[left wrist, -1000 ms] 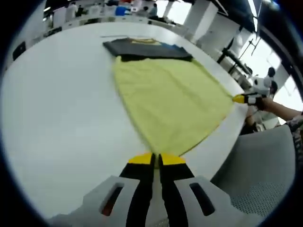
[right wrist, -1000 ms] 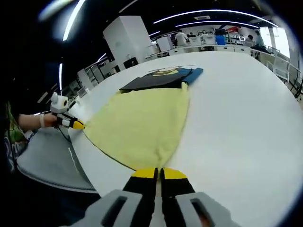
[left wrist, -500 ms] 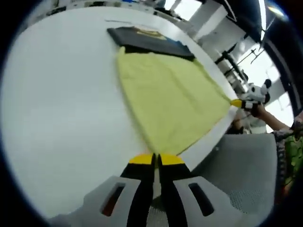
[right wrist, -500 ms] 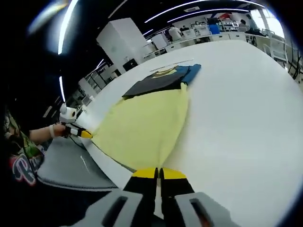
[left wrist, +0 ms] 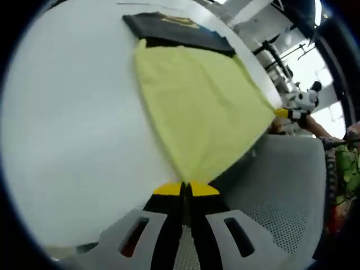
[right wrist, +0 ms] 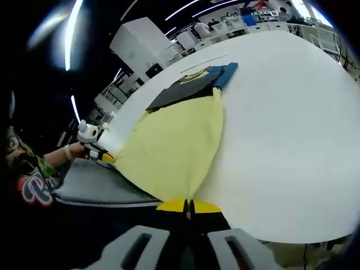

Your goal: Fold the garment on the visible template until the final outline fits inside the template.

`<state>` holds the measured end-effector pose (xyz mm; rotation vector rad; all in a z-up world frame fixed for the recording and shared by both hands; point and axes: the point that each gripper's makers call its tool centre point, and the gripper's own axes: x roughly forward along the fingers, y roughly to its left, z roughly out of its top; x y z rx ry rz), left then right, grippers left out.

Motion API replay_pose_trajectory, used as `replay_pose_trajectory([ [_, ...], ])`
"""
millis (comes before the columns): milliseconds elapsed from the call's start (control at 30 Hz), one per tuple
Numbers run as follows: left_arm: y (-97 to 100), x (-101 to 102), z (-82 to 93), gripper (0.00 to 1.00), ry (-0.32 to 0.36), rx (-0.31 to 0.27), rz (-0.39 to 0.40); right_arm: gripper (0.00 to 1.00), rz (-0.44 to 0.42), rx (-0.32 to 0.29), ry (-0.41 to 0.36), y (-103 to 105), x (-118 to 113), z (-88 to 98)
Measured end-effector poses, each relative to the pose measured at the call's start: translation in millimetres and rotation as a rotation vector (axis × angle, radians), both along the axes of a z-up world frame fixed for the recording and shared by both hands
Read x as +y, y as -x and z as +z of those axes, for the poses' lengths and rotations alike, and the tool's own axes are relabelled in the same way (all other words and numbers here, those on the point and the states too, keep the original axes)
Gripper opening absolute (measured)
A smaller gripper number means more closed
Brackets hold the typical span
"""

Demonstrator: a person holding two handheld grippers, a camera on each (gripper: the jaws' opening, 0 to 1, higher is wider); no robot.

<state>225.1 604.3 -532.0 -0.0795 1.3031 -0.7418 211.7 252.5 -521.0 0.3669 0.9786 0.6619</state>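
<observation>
I hold both grippers, left gripper (left wrist: 183, 190) and right gripper (right wrist: 188, 206), jaws pinching the yellow garment's (left wrist: 197, 107) corners, stretching it flat over the desk (right wrist: 281, 112) edge for folding.

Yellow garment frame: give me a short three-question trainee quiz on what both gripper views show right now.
1. True or false: the left gripper is shut on a corner of the yellow garment.
2. What lies at the far end of that garment on the white table?
A. a dark folded garment
B. a red box
C. a glass bowl
3. Fill in: the right gripper pinches the garment's other near ____.

Key: 1 true; 2 A; 3 corner.
</observation>
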Motion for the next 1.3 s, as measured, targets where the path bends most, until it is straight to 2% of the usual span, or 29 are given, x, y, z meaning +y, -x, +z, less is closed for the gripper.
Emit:
replay_pose_trajectory([
  [133, -0.5, 2, 5.0, 0.00, 0.011, 0.007, 0.009, 0.00, -0.017, 0.015, -0.022, -2, -1, 5.8],
  [233, -4.8, 1, 15.0, 0.00, 0.054, 0.020, 0.048, 0.00, -0.053, 0.034, -0.080, -9, -1, 15.6],
  [333, -12.6, -4, 34.2, 0.00, 0.136, 0.035, 0.115, 0.00, -0.081, 0.051, -0.143, -18, -1, 31.2],
  [533, -39.6, -2, 74.0, 0.00, 0.192, -0.042, 0.157, 0.00, -0.122, -0.011, -0.220, -45, -1, 68.3],
  [667, -67.4, -7, 98.8, 0.00, 0.245, -0.103, 0.173, 0.00, -0.118, -0.066, -0.225, -69, 2, 87.6],
  [767, -88.5, -10, 110.8, 0.00, 0.268, -0.141, 0.160, 0.00, -0.101, -0.095, -0.213, -85, 3, 95.0],
  [800, -94.2, -11, 112.9, 0.00, 0.267, -0.146, 0.161, 0.00, -0.100, -0.103, -0.214, -91, 3, 97.8],
  [867, -111.4, -11, 116.7, 0.00, 0.259, -0.197, 0.139, 0.00, -0.108, -0.129, -0.232, -106, 2, 106.8],
  [1000, -146.5, -15, 128.8, 0.00, 0.310, -0.242, 0.187, 0.00, -0.140, -0.175, -0.265, -143, -2, 124.5],
  [1100, -175.8, -15, 133.1, 0.00, 0.335, -0.279, 0.212, 0.00, -0.133, -0.223, -0.180, -170, -5, 127.6],
  [1200, -201.7, -15, 128.0, 0.00, 0.334, -0.294, 0.228, 0.00, -0.143, -0.254, -0.200, -198, -1, 137.2],
  [1300, -217.2, -14, 123.9, 0.00, 0.337, -0.301, 0.246, 0.00, -0.155, -0.251, -0.203, -218, 2, 136.7],
])
